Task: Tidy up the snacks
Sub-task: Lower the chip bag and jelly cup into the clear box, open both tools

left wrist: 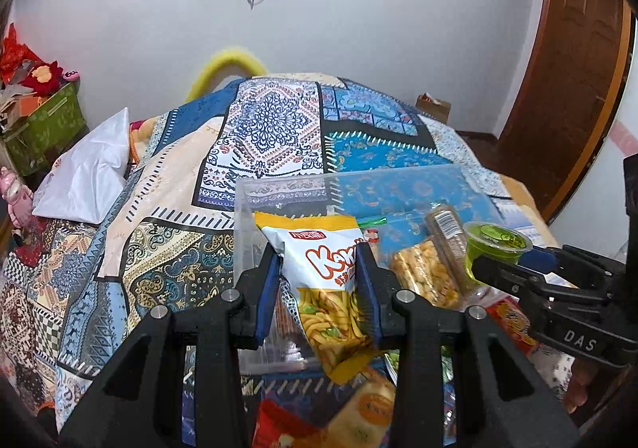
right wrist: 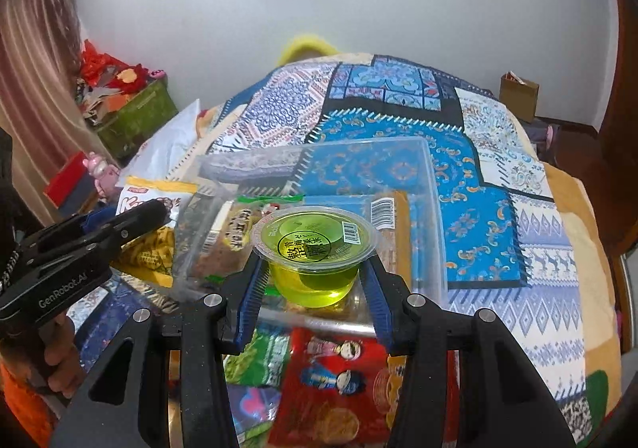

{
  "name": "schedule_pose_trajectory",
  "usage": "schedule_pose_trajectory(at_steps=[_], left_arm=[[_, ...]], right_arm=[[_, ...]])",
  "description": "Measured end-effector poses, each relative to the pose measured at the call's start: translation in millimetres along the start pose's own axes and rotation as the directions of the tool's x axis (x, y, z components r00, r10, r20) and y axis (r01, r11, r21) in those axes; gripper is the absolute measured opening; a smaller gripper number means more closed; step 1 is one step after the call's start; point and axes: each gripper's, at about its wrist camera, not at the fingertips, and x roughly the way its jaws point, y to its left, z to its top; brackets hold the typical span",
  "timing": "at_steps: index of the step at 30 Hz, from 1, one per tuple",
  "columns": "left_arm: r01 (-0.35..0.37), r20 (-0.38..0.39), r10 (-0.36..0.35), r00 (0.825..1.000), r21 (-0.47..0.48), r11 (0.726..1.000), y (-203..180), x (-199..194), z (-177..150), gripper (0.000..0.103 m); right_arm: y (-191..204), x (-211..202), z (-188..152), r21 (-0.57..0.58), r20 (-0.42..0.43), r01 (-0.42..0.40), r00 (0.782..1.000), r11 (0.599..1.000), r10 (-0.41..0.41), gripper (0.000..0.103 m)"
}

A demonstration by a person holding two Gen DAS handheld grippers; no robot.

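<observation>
- The left gripper point(left wrist: 319, 280) is clenched on a white and yellow snack bag point(left wrist: 323, 268), its blue pads pinching the bag's sides near the middle; the bag hangs tilted above the near left corner of the clear plastic box point(left wrist: 279, 184).
- The right gripper point(right wrist: 315, 272) grasps a green jelly cup point(right wrist: 315, 244) by its lower body, upright, foil lid on top, held above the near part of the same box.
- The box sits on the patterned bedspread point(left wrist: 263, 121). Inside it lie a few wrapped bars point(left wrist: 422, 268), one with a barcode, flat on the bottom.
- More packets lie on the bed in front of the box, among them a red packet point(right wrist: 339, 380) and a green packet point(right wrist: 259, 360), so the sorting looks partly done.
- To do this step well, I judge each hand should bring its item fully over the box rim before letting go, setting the cup on a bare patch of floor so it stays upright, and laying the bag flat beside the bars, not on the cup.
- The two grippers are near one another, so releasing one at a time would avoid a knock.
- Hard to tell: the box's near wall is hidden behind the fingers, and whether the bag's lower corner touches the packets below cannot be made out.
</observation>
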Motion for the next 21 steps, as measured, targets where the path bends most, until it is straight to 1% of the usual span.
schedule_pose_trajectory(at_steps=[5, 8, 12, 15, 17, 19, 20, 21], left_arm=[[-0.027, -0.036, 0.028, 0.999, 0.014, 1.000, -1, 22, 0, 0.037], [-0.040, -0.064, 0.040, 0.997, -0.006, 0.999, 3, 31, -1, 0.037], [-0.013, -0.095, 0.007, 0.995, -0.064, 0.998, 11, 38, -3, 0.038], [-0.001, -0.105, -0.008, 0.994, -0.086, 0.996, 15, 37, -4, 0.039], [0.009, -0.100, -0.019, 0.995, -0.093, 0.996, 16, 32, -4, 0.040], [0.018, -0.090, -0.026, 0.996, -0.094, 0.995, 16, 26, -3, 0.041], [0.021, -0.084, -0.029, 0.996, -0.093, 0.995, 15, 22, -2, 0.043], [0.022, -0.077, -0.029, 0.997, -0.092, 0.996, 15, 17, -2, 0.047]], right_arm=[[-2, 13, 1, -0.019, -0.027, 0.026, 0.999, 0.999, -0.027, 0.044], [-3, 20, 0, -0.024, -0.044, 0.032, 0.998, 0.999, -0.033, 0.044], [-6, 26, -3, -0.028, -0.071, 0.032, 0.997, 0.999, -0.034, 0.044], [-6, 30, -7, -0.039, -0.094, 0.035, 0.995, 0.999, -0.038, 0.045], [-4, 28, -8, -0.065, -0.094, 0.061, 0.993, 0.996, -0.067, 0.044], [-3, 25, -7, -0.069, -0.090, 0.060, 0.994, 0.996, -0.066, 0.046], [-3, 22, -7, -0.069, -0.090, 0.055, 0.994, 0.996, -0.061, 0.048], [-3, 19, -6, -0.069, -0.085, 0.053, 0.995, 0.996, -0.059, 0.048]])
